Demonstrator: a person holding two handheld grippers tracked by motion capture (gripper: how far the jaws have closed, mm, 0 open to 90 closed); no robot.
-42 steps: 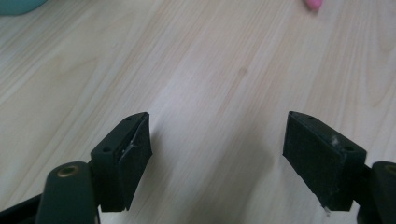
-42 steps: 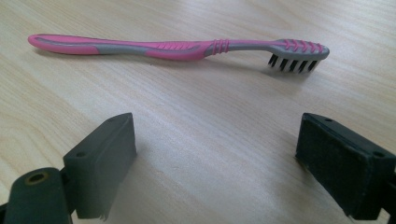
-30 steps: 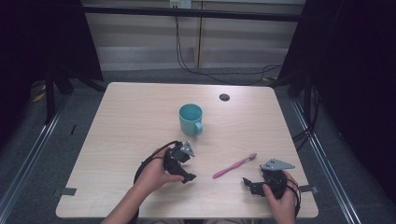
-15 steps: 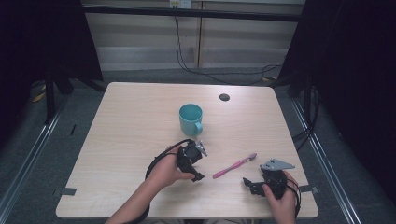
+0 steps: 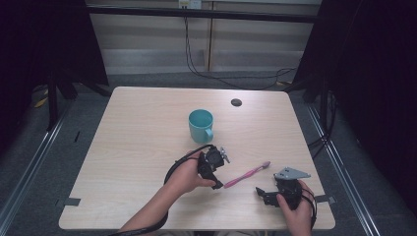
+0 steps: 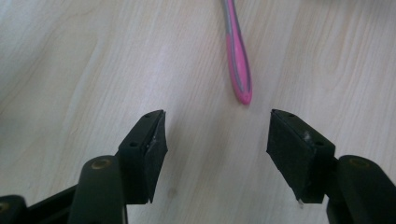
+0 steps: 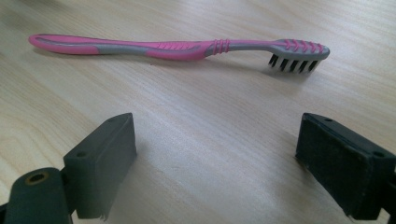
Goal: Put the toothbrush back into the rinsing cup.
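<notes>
Now the left gripper (image 5: 220,172), jaws just narrowing with nothing between them, should slide right to straddle the handle tip of the toothbrush (image 5: 247,174) lying right of it, while the right gripper (image 5: 262,192) waits wide nearby.

Toothbrush (image 5: 247,174) at lower centre on table (image 5: 137,147), between grippers; cup (image 5: 201,126) above it, centre frame.

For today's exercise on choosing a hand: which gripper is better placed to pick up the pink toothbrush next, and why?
Probably the left. The left gripper sits at the toothbrush handle end, which lies just ahead of its open jaws that have just been closing. The right gripper rests farther off.
</notes>
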